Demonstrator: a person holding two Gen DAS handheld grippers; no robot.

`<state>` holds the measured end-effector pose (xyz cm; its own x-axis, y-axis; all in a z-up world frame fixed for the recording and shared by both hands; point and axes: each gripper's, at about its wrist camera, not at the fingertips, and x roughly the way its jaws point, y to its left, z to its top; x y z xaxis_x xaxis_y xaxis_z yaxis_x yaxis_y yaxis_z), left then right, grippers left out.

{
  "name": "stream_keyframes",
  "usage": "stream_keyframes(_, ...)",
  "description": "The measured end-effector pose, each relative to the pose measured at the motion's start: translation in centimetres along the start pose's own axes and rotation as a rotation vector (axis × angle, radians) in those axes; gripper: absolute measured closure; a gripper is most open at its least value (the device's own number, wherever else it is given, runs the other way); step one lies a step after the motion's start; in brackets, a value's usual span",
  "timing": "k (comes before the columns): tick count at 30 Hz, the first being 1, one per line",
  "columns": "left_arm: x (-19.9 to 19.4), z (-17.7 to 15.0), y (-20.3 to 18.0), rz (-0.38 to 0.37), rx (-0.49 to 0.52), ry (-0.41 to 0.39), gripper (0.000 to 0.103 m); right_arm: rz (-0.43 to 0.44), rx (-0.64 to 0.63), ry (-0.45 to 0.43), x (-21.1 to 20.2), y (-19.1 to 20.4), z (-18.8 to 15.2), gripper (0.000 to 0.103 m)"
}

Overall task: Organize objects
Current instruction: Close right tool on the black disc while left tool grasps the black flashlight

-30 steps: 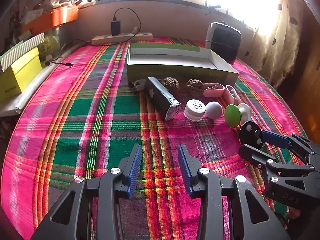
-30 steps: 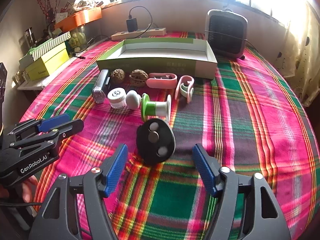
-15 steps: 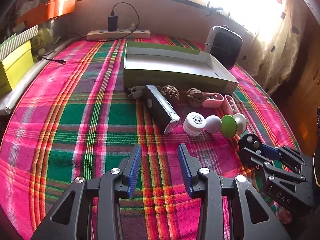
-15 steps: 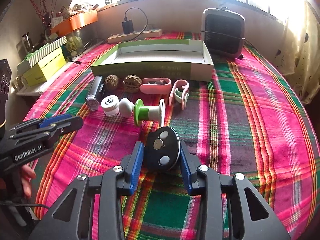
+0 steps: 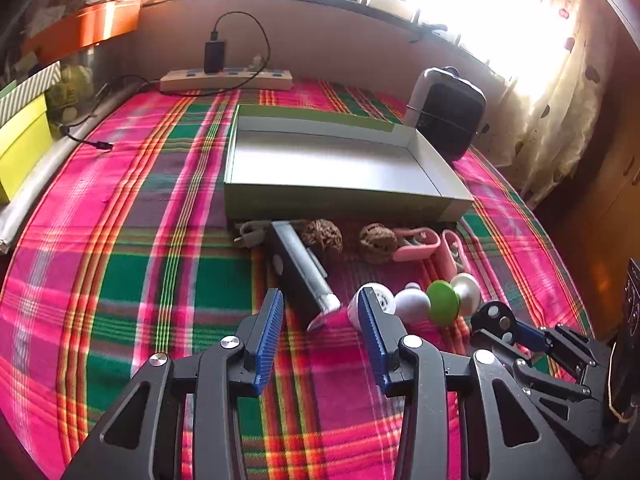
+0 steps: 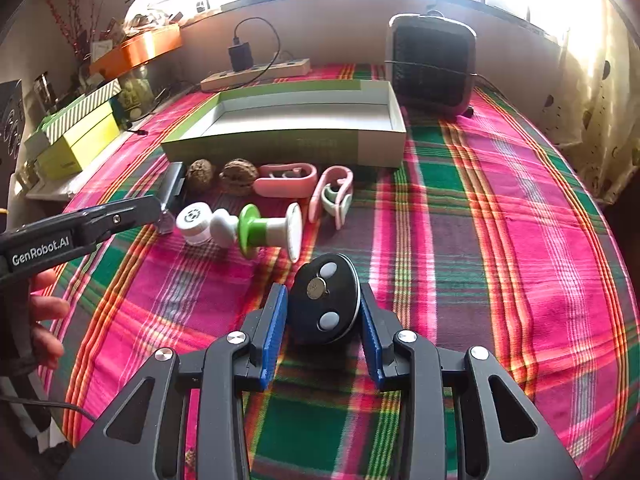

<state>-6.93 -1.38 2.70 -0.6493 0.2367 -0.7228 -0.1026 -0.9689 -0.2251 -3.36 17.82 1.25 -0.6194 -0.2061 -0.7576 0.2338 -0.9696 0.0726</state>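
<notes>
Now the right gripper (image 6: 323, 322) has its blue pads clamped on the black disc (image 6: 324, 305), where a second ago they stood wide apart around it; the disc is tipped up between them, its face with two pale dots and a metal stud toward the camera, low over the plaid cloth (image 6: 500, 240). Meanwhile the left gripper (image 5: 320, 332) has moved forward, and its pads, apart and holding nothing, now frame the near end of the torch (image 5: 300, 268). My reading: the disc is secured and ready to be carried to the box (image 6: 280, 142) at 12 o'clock, which is bare inside, so no sorting is done yet; the torch looks like the left gripper's target.

Counted, from the right view:
- one black disc, held
- one torch (image 6: 170, 196), at 10 o'clock from the disc
- two walnuts (image 6: 239, 174), against the box front
- two pink clips (image 6: 286, 180), at 12 o'clock from the disc
- one white cap (image 6: 194, 224)
- one white ball (image 6: 224, 227), touching the cap
- one green-and-white spool (image 6: 272, 232), on its side
- one box

Behind the box stand a dark heater (image 6: 432, 66) and a power strip (image 6: 256, 74)
</notes>
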Motion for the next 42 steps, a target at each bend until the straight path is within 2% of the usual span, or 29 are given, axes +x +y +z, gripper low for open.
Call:
stream_keyframes(7,1.7,1.2,0.4,0.050,-0.018,0.024,0.066,0.002,0.005,0.001,0.3,-0.4,0.7,0.067)
stream_keyframes(14,2.8,1.6,0.4,0.042,-0.014,0.062,0.066,0.004,0.004,-0.003,0.6,-0.8,1.7,0.067)
stream_keyframes(27,3.6,1.6,0.1,0.079,0.043,0.099,0.066,0.015,0.004,0.008,1.5,-1.0,2.7,0.067)
stream_keyframes(42,3.6,1.8,0.7,0.095,0.043,0.093,0.077,0.023,0.005,0.018,1.9,-1.1,2.9,0.067)
